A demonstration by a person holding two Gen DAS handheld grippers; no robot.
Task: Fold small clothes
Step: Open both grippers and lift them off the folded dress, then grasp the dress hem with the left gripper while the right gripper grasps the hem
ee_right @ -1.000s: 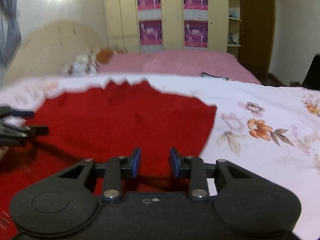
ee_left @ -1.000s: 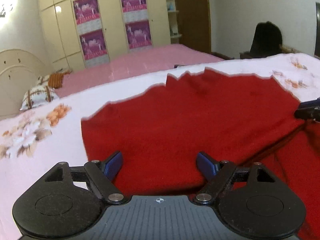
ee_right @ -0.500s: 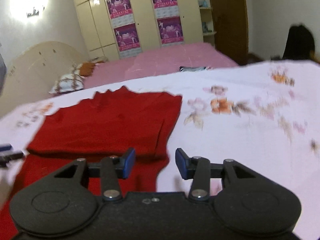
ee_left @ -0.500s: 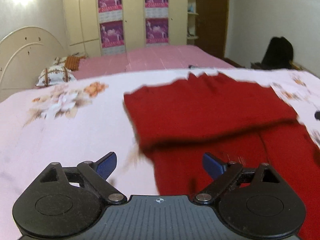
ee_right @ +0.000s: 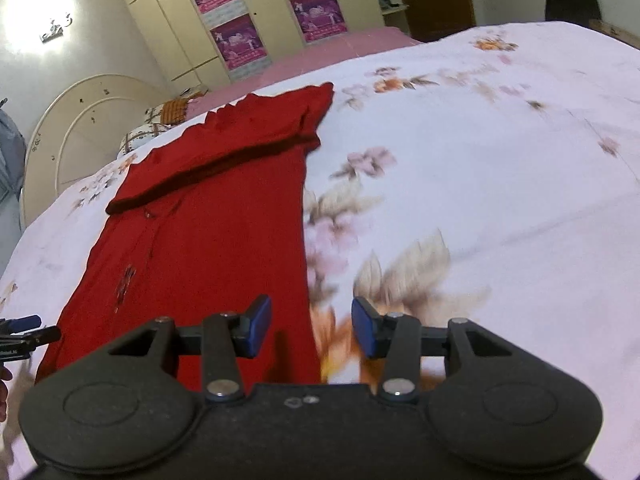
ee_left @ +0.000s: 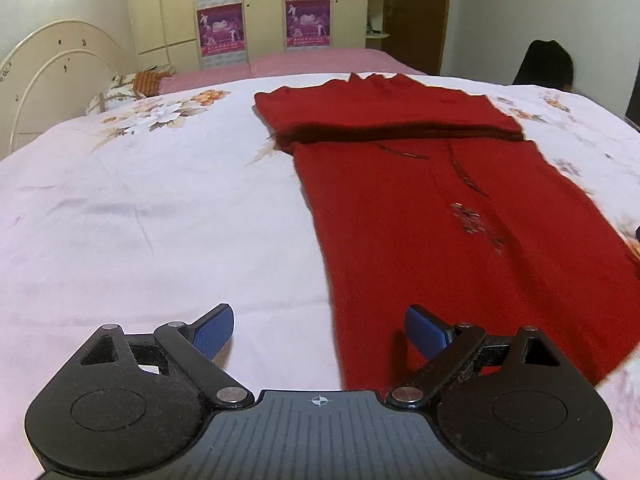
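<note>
A red knitted garment [ee_left: 460,220] lies flat on the flowered bedsheet [ee_left: 160,220], its far part folded back over itself in a thick band. My left gripper [ee_left: 320,328] stands wide open low over the garment's near left edge; one pad is over the sheet, the other over the red cloth, and nothing is gripped. In the right wrist view the same garment [ee_right: 208,220] runs away to the upper left. My right gripper [ee_right: 311,330] is open above its near right edge, gripping nothing. The left gripper's fingers [ee_right: 24,326] show at the far left of that view.
The white flowered sheet [ee_right: 480,200] spreads wide to the right of the garment. A cream headboard [ee_left: 52,76] and pillows [ee_left: 124,88] lie to the far left, a pink bed and a postered wardrobe [ee_left: 260,12] behind. A dark bag [ee_left: 544,64] sits at the far right.
Both grippers drew back from the garment's far folded part to its near end. The left jaws spread wider and the right jaws opened. The top fold now lies flat.
</note>
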